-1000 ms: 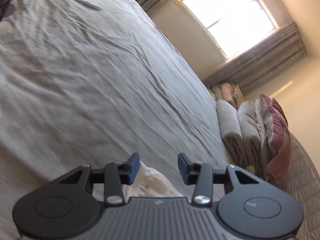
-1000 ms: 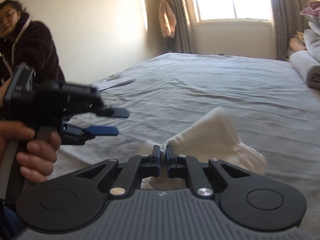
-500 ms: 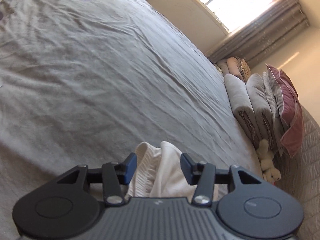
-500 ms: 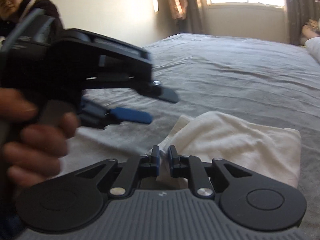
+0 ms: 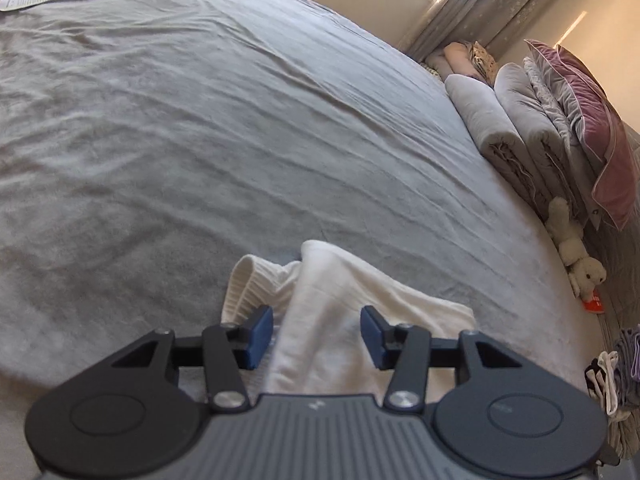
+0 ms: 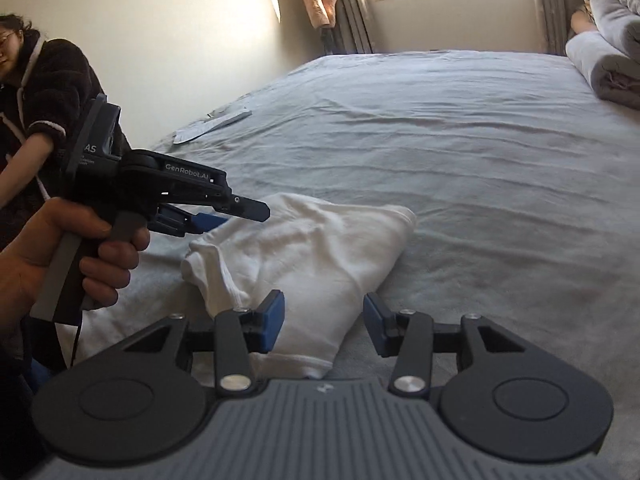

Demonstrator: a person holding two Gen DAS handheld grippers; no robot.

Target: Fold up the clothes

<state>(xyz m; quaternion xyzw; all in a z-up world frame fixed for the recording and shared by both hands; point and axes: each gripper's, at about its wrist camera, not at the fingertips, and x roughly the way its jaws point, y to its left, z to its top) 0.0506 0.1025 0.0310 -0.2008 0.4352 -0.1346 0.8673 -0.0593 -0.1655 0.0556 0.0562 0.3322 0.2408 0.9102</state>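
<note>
Right wrist view: the white garment (image 6: 304,264) lies bunched on the grey bed (image 6: 480,140) at the lower centre of the frame, so I judge it is laid down for the next fold. My right gripper (image 6: 324,322) was clamped on the cloth a second ago; its jaws have just been opening, and the cloth lies loose between them. The left gripper (image 5: 316,334), at the lower centre of its own view, stands released over the same garment.

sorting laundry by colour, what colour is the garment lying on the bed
White garment, plain with no print, seen best in the right wrist view.
</note>
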